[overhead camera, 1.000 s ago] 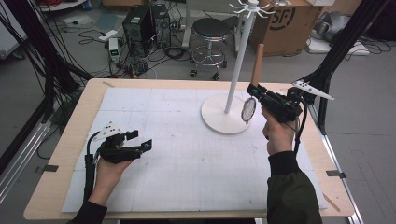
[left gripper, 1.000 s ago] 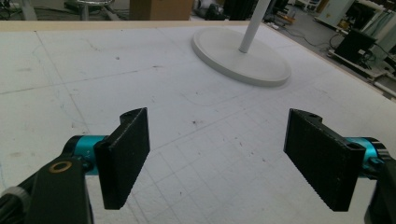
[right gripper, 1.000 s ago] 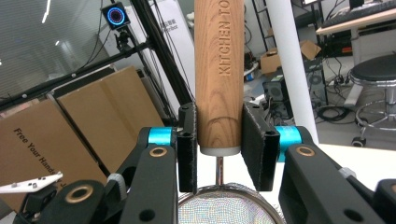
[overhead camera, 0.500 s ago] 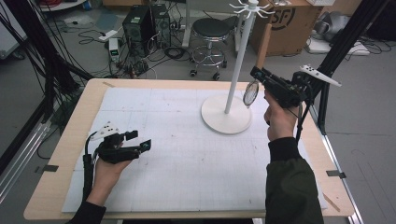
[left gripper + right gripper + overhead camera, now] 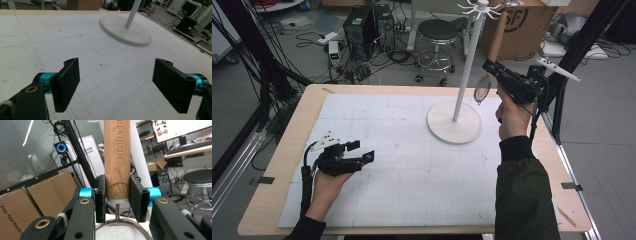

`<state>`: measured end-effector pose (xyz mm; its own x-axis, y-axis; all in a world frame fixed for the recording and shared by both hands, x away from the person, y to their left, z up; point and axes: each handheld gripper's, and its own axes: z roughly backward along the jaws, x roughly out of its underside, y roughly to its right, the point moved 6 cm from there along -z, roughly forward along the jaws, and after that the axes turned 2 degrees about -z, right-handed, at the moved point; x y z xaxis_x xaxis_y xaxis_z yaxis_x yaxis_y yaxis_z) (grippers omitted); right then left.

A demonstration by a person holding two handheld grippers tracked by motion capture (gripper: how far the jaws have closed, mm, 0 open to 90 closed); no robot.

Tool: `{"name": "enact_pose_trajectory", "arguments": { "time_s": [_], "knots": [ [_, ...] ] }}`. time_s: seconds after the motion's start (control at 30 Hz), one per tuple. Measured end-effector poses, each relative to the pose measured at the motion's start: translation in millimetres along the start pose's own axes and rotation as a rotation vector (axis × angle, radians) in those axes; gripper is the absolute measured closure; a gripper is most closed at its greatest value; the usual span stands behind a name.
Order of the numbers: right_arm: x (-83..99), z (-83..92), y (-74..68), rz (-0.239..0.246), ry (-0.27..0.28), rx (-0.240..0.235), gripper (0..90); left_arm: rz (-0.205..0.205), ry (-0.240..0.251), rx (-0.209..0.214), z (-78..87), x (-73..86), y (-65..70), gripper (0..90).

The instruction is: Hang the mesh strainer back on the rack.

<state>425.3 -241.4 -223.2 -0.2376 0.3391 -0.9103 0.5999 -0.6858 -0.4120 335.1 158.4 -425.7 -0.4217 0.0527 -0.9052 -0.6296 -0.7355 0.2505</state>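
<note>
A small mesh strainer [image 5: 482, 88] with a wooden handle [image 5: 497, 42] hangs in the air beside the pole of a white hook stand [image 5: 464, 65]. My right gripper [image 5: 490, 66] is shut on that handle, which points upward while the mesh hangs below. In the right gripper view the handle [image 5: 117, 157] sits clamped in my right gripper [image 5: 117, 200], with the mesh [image 5: 121, 232] at the bottom edge and the white pole [image 5: 140, 157] just behind. My left gripper [image 5: 362, 150] rests low over the mat at the front left, open and holding nothing [image 5: 120, 85].
The stand's round base [image 5: 454, 122] sits on the white mat [image 5: 412, 165] at the back right; its hooks [image 5: 481, 6] spread at the top. The base [image 5: 125, 30] lies well ahead of the left gripper. A stool [image 5: 439, 30] and boxes stand beyond the table.
My right gripper has lifted the strainer upward alongside the stand's pole. The left gripper has stayed in place, open.
</note>
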Motion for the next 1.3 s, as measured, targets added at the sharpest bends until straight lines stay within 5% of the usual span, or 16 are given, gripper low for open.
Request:
{"name": "enact_pose_trajectory", "arguments": {
  "time_s": [0.4,0.6,1.3],
  "knots": [
    [-1.6,-9.8,1.8,0.013,-0.008,0.034,69.3,0.004,0.006,0.002,0.9,-0.6,-0.8,22.6],
    [-7.9,-4.0,6.9,-0.005,0.033,0.036,69.3,0.003,0.006,0.004,1.1,-0.6,-0.5,22.6],
    [-1.0,-14.4,9.1,-0.010,-0.019,0.041,69.3,0.004,0.013,0.007,2.0,-1.7,-1.0,22.7]
  ]
}}
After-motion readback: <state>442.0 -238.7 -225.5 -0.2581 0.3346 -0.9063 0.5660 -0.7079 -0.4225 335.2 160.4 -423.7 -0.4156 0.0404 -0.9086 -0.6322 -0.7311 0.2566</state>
